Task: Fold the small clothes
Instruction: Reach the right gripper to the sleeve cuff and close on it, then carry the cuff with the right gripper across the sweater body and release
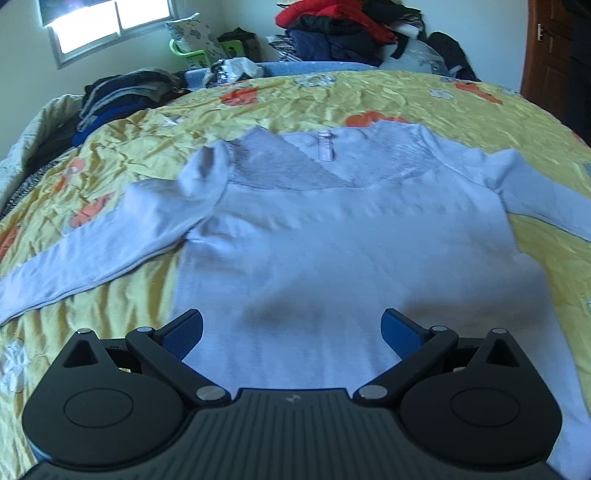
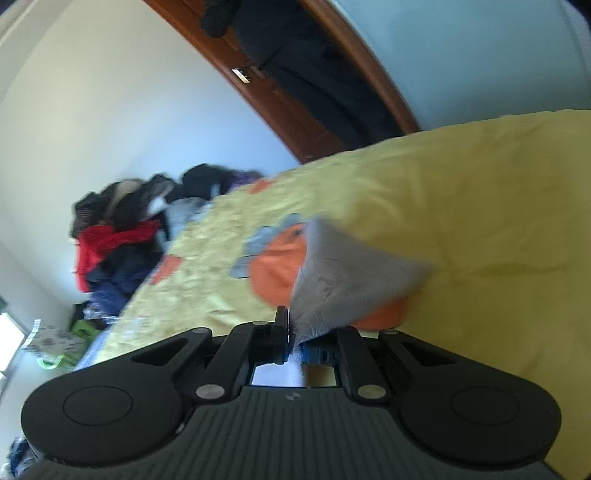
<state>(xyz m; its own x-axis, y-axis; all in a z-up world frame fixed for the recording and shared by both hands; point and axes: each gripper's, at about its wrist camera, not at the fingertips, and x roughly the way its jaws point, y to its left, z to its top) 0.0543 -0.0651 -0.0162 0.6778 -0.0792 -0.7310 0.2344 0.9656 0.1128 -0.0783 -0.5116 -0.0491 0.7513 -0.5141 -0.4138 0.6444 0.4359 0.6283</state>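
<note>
Bedroom walls, a window and a wooden door [image 1: 546, 48] frame a bed [image 1: 369, 96] covered with a crumpled yellow floral sheet, with heaps of dark and red clothing [image 1: 332, 29] piled at its far edge.

Spread flat on that sheet lies a pale lavender long-sleeved top [image 1: 332, 236], neckline away from the camera and label showing, body smooth, both sleeves stretched outward; the sleeve on the viewer's left has a bump of fabric near the shoulder.

Above the hem the left gripper [image 1: 291, 328] hovers with its blue-padded fingers spread wide, holding nothing.

In the right wrist view, which is tilted and blurred, the right gripper [image 2: 295, 338] has its fingers pressed together on a corner of grey-lavender cloth [image 2: 343, 280], probably the cuff of the garment's other sleeve, raised a little off the sheet.

Judging by this, the first sleeve fold is in hand. Next, the pinched sleeve should be carried inward across the body and laid flat, while the left gripper comes down to take its own sleeve or pin the hem.
</note>
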